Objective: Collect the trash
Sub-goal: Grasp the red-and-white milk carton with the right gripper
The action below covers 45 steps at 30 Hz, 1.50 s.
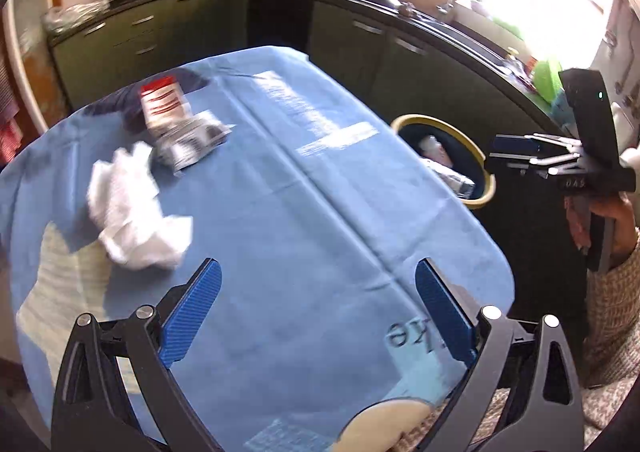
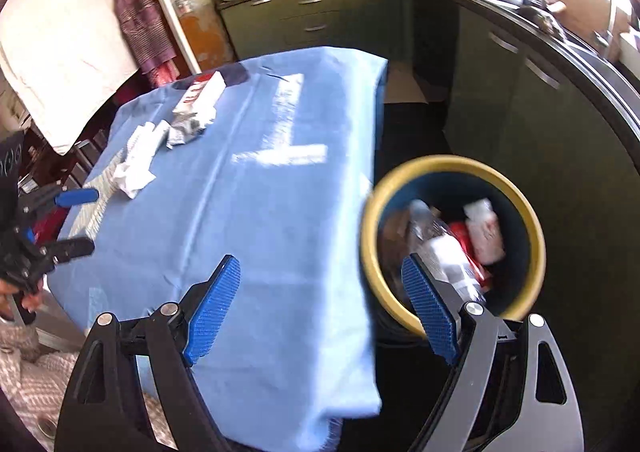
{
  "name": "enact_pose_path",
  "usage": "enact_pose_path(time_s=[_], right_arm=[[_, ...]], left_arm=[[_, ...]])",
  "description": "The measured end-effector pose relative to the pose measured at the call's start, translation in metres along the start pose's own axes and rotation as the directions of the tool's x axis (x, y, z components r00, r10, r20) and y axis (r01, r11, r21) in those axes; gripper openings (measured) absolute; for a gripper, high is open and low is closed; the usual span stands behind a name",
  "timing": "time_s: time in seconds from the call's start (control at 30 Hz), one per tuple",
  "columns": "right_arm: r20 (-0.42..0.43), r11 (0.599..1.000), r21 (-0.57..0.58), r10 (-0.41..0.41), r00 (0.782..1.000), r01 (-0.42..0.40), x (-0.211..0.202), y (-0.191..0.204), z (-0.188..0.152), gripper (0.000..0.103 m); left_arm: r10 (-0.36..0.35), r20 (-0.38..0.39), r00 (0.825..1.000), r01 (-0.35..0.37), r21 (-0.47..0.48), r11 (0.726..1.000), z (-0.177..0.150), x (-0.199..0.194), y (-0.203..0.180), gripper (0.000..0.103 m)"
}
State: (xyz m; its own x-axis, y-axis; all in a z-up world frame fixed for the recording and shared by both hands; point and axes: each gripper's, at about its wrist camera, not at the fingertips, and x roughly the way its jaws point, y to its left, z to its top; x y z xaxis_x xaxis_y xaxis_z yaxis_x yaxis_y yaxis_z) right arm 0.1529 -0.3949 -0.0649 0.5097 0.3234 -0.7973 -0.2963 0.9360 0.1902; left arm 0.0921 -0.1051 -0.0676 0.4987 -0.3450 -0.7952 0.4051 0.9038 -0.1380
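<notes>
The crumpled white tissue (image 1: 132, 212) lies on the blue cloth (image 1: 280, 212) at about ten o'clock from your left gripper (image 1: 318, 312), with the red-and-white packet (image 1: 164, 102) and the silver wrapper (image 1: 192, 142) just beyond it. The yellow-rimmed bin (image 2: 454, 240) with trash inside stands beside the table at one o'clock from your right gripper (image 2: 324, 312). Both grippers are spread wide and hold nothing.

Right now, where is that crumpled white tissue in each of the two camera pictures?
Left wrist view: crumpled white tissue lies left of centre on the blue cloth.
Right wrist view: it lies upper left.
Shared landmark: the yellow-rimmed bin beside the table.
</notes>
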Motion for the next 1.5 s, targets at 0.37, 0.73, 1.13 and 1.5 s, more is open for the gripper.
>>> enact_pose_path(time_s=[0.37,0.73,1.13,1.5], right_arm=[[-0.088,0.996,-0.076,0.038,0.995,-0.045,0.138,0.154,0.167,0.082],[-0.220,0.996,-0.020,-0.094,0.971,0.091,0.253,0.185,0.211,0.078],[-0.252,0.994,-0.029,-0.106,0.962,0.103,0.267,0.190,0.209,0.055],[-0.170,1.000,-0.004,-0.014,0.985,0.014,0.208,0.177,0.211,0.054]], left_arm=[[0.174,0.066,0.983,-0.154,-0.239,0.959,-0.055,-0.045,0.115,0.093],[0.125,0.075,0.989,-0.098,-0.294,0.951,-0.075,-0.044,0.139,0.093],[0.108,0.088,0.990,-0.079,-0.281,0.956,-0.076,-0.042,0.140,0.093],[0.120,0.095,0.988,-0.092,-0.254,0.963,-0.070,-0.046,0.130,0.093]])
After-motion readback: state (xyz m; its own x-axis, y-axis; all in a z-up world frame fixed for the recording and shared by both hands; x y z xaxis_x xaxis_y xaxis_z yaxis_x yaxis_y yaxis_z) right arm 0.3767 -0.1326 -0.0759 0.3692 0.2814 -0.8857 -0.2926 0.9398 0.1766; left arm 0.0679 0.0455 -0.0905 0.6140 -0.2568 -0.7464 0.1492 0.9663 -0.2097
